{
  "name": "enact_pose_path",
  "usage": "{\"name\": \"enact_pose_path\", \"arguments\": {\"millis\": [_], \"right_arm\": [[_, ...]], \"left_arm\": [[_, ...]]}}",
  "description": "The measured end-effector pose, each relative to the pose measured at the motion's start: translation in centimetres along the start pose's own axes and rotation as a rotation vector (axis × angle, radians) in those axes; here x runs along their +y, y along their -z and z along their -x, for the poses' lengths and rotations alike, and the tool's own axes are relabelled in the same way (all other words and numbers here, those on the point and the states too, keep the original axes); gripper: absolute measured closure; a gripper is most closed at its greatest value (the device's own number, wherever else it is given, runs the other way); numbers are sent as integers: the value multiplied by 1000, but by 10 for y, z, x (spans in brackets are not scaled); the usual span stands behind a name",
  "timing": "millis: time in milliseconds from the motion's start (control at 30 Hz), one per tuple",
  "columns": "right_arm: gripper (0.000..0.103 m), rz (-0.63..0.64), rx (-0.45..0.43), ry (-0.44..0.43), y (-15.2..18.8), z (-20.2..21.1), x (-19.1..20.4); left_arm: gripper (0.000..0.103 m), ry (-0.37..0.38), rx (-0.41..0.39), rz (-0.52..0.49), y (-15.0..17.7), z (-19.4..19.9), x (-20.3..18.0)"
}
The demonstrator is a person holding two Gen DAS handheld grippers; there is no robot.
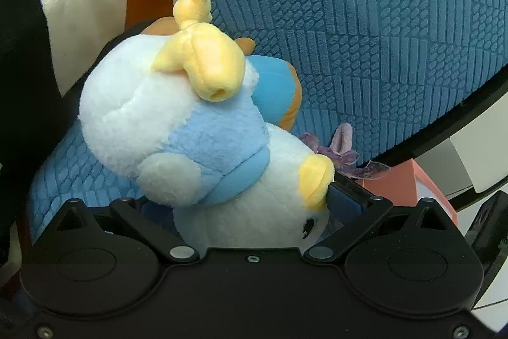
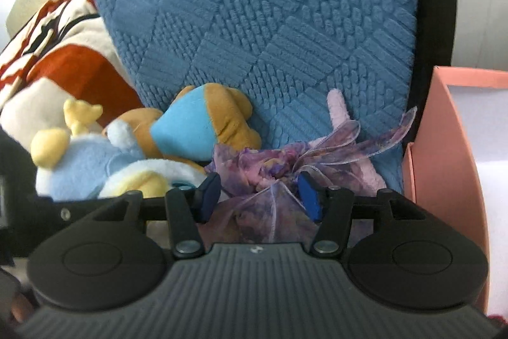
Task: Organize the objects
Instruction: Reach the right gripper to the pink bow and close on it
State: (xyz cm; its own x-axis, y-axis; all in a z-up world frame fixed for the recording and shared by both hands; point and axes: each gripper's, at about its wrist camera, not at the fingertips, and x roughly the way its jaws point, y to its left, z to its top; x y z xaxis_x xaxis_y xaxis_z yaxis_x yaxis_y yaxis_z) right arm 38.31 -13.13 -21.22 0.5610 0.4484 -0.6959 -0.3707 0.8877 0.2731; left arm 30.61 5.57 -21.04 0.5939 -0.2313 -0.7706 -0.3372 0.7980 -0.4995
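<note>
A white and light-blue plush with yellow bow and beak fills the gap of my left gripper. Its right blue pad presses the plush's side; the left pad is hidden behind the fur. The same plush lies at the left of the right wrist view. A lilac toy wrapped in purple gauze ribbon rests against the blue cushion. My right gripper straddles it, with a blue pad on each side of the gauze and no squeeze showing.
A brown and bright-blue plush lies between the two toys, against the cushion. A pink box stands at the right, beside a black frame. An orange, white and black striped cushion is at the left.
</note>
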Motion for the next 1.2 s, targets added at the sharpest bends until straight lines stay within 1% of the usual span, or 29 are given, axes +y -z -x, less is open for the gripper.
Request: {"name": "enact_pose_path", "arguments": {"millis": [133,200,233,267,367,400,467,533,667,700,900,967,1000,1100,1167,1200], "right_arm": [[51,21,5,-18,3,8,4],[55,54,2,-21,5,12,8],[57,84,-1,-12,7,15,11],[61,116,-4,0,9,16,15],[69,231,-16,58,16,19,27],[74,243,-20,72,17,19,28],[79,249,-27,95,18,20,30],[83,237,-32,96,18,23,29],[92,217,-29,51,19,35,29],[98,212,-26,37,21,39,30],[98,178,-22,-5,31,56,36],[98,146,-19,-47,32,64,38],[98,138,-17,-65,34,68,40],[98,153,-8,-100,41,78,50],[98,174,-9,-88,44,79,57],[98,188,-13,-73,45,80,58]], "left_arm": [[2,-12,-15,-12,-1,0,-2],[2,-14,-23,-12,-2,1,-1],[1,-15,-27,-15,-1,0,-1],[1,-18,-33,-19,-1,0,-2],[2,-30,-48,-37,1,-1,-6],[3,-32,-54,-42,2,-1,-7],[7,-32,-63,-49,3,0,-8],[13,-30,-71,-54,4,4,-9],[21,-23,-85,-87,8,11,-13],[24,-21,-90,-100,9,13,-14],[35,-28,-118,-167,17,27,-24],[41,-25,-124,-181,19,32,-26],[51,-26,-131,-195,20,35,-27],[53,-2,-145,-231,23,40,-29],[52,2,-134,-223,23,40,-28],[51,-9,-125,-216,23,39,-27]]}}
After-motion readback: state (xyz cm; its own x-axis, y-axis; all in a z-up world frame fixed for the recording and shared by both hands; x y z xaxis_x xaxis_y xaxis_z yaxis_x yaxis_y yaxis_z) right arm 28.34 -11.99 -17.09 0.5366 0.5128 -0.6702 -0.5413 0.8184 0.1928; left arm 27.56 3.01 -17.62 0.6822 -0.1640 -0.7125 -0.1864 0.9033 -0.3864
